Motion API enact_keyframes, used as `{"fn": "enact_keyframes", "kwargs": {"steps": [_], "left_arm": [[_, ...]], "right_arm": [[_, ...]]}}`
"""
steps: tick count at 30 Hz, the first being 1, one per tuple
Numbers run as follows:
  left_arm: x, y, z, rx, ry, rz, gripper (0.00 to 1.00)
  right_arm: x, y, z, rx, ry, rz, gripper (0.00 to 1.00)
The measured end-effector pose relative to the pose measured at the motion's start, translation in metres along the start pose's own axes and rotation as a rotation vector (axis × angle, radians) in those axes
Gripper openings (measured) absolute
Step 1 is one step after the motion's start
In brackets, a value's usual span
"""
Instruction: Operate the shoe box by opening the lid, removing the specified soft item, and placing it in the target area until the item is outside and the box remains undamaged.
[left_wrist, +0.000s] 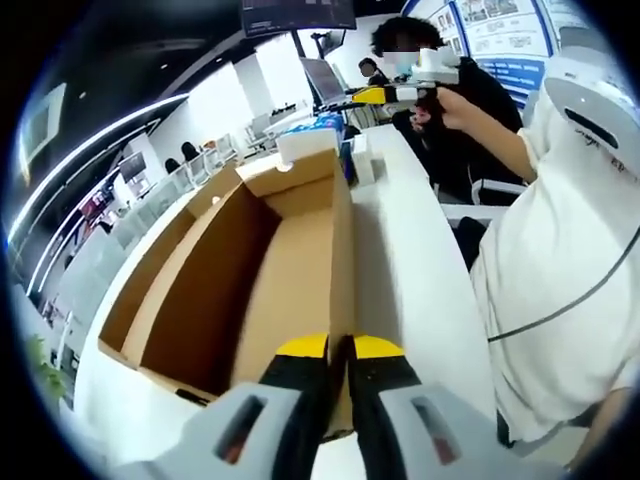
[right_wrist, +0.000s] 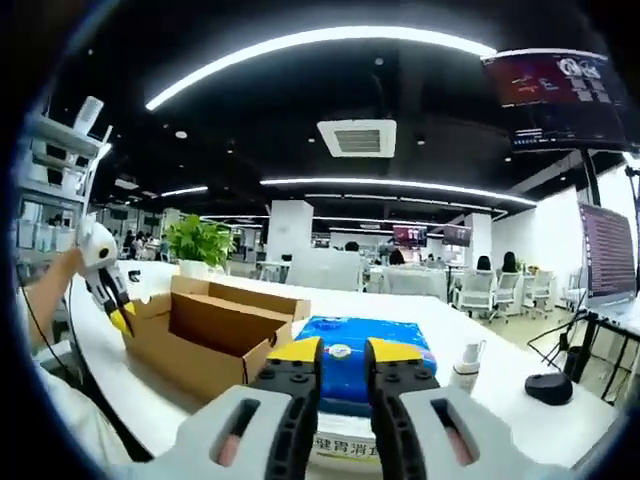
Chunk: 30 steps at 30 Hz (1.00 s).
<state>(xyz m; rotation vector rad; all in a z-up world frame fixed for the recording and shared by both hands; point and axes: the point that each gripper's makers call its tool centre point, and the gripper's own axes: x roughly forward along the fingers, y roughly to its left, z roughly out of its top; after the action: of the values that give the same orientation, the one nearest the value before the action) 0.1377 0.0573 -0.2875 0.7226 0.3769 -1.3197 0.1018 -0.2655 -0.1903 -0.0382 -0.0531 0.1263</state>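
Left gripper view: the left gripper (left_wrist: 340, 350) has its yellow-tipped jaws closed on the near right wall of the open shoe box (left_wrist: 240, 280), pinching the cardboard edge between them. The box interior appears bare brown cardboard; its flaps are folded outward at the far end and along the left rim. The box lies on a white table (left_wrist: 410, 260), with a clear strip of table surface along its right side. Past the box's far end, a white block (left_wrist: 305, 143) and a small bottle (left_wrist: 362, 160) crowd the table edge. A person in a white shirt (left_wrist: 560, 260) stands close to the right edge of the table. The right gripper (left_wrist: 385, 95) is held high at the far right, well apart from the box.

Right gripper view: the right gripper (right_wrist: 343, 355) has its jaws slightly apart, holding nothing. Just beyond them lies a blue soft pack (right_wrist: 360, 365) on the table, outside the box and just right of it. A small bottle (right_wrist: 468, 366) and a black mouse (right_wrist: 549, 388) sit further right, with open table between them. The left gripper (right_wrist: 118, 305) meets the box's left wall.
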Motion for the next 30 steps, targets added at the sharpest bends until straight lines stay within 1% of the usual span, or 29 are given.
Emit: {"fn": "enact_keyframes", "kwargs": {"steps": [2, 3, 4, 5, 7, 8, 12, 17, 19, 21, 22, 23, 25, 26, 27, 29, 30], "left_arm": [[0.0, 0.0, 0.0, -0.001, -0.005, 0.002, 0.06], [-0.001, 0.0, 0.0, -0.002, -0.007, 0.002, 0.06], [-0.001, 0.0, 0.0, 0.0, -0.008, 0.001, 0.06], [-0.001, 0.0, 0.0, 0.001, -0.009, 0.001, 0.06], [0.0, 0.0, 0.002, -0.004, -0.016, 0.001, 0.06], [0.0, 0.0, 0.003, -0.008, -0.027, 0.001, 0.06], [-0.001, 0.001, 0.003, -0.022, -0.036, -0.016, 0.06], [0.0, -0.001, 0.004, -0.019, -0.032, -0.027, 0.06], [0.0, -0.001, 0.004, -0.013, -0.035, -0.023, 0.06], [-0.001, -0.001, 0.004, -0.012, -0.043, -0.019, 0.06], [-0.001, -0.001, 0.004, -0.008, -0.046, -0.015, 0.06], [-0.001, -0.001, 0.004, -0.007, -0.047, -0.014, 0.06], [-0.001, -0.001, 0.004, -0.007, -0.047, -0.013, 0.06], [-0.001, -0.001, 0.004, -0.007, -0.048, -0.013, 0.06], [-0.001, -0.001, 0.004, 0.002, -0.045, -0.014, 0.06], [-0.001, -0.001, 0.004, -0.005, -0.042, -0.014, 0.06], [-0.001, 0.0, 0.004, -0.008, -0.041, -0.014, 0.06]], "right_arm": [[0.004, 0.001, 0.003, 0.004, 0.001, -0.006, 0.27], [0.006, 0.001, 0.007, 0.022, -0.016, -0.004, 0.34], [0.008, 0.002, 0.01, 0.044, -0.018, 0.007, 0.38], [0.011, 0.002, 0.013, 0.058, -0.017, 0.016, 0.39], [0.014, 0.002, 0.015, 0.055, -0.013, 0.018, 0.39], [0.017, 0.002, 0.016, 0.048, -0.003, 0.019, 0.4], [0.024, 0.0, 0.015, 0.014, 0.029, 0.012, 0.47], [0.03, 0.002, 0.016, -0.005, 0.065, 0.018, 0.47], [0.031, 0.003, 0.014, -0.048, 0.106, 0.028, 0.47], [0.032, 0.001, 0.019, -0.054, 0.116, 0.027, 0.42], [0.033, 0.0, 0.022, -0.056, 0.116, 0.029, 0.39], [0.033, 0.0, 0.023, -0.057, 0.115, 0.03, 0.39], [0.039, 0.003, 0.037, -0.04, 0.083, 0.05, 0.44], [0.042, 0.004, 0.043, -0.032, 0.067, 0.061, 0.48], [0.043, 0.005, 0.044, -0.035, 0.066, 0.061, 0.49], [0.045, 0.005, 0.046, -0.044, 0.065, 0.06, 0.48], [0.052, 0.004, 0.048, -0.068, 0.085, 0.062, 0.45]]}}
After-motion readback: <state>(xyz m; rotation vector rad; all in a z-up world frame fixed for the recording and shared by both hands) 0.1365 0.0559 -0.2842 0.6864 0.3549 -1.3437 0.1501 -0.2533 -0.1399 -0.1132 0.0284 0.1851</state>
